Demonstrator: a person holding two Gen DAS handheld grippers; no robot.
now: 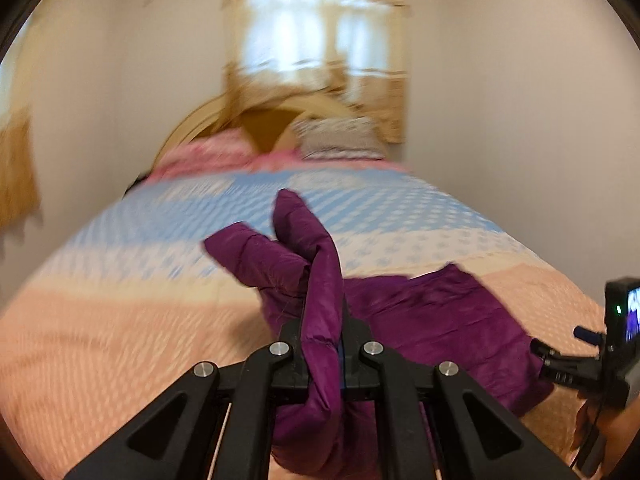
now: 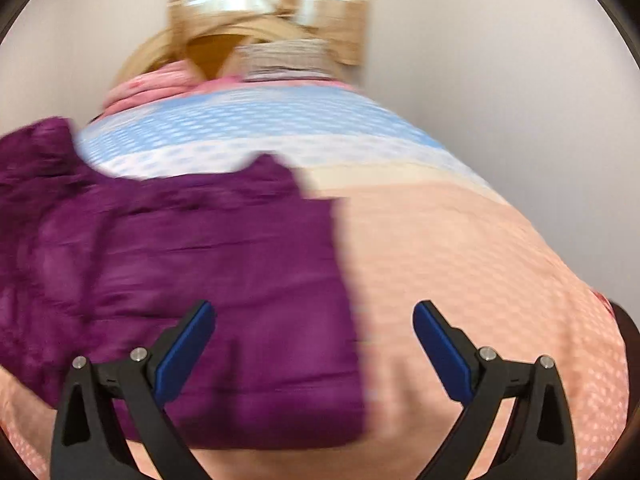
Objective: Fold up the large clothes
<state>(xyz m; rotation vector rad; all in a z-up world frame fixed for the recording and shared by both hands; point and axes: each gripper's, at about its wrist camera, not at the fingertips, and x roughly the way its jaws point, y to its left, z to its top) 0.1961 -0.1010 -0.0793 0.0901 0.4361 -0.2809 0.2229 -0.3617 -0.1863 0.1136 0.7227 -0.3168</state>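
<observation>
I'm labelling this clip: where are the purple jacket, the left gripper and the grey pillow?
purple jacket (image 2: pixel 224 248): right wrist view, on its flat body.
left gripper (image 1: pixel 323 344): left wrist view, where it pinches a jacket fold.
grey pillow (image 1: pixel 340 136): left wrist view, on its front.

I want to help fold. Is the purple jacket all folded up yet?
Not yet. The jacket lies mostly spread on the bed, and the left tongs are shut on one part, lifting it.
</observation>
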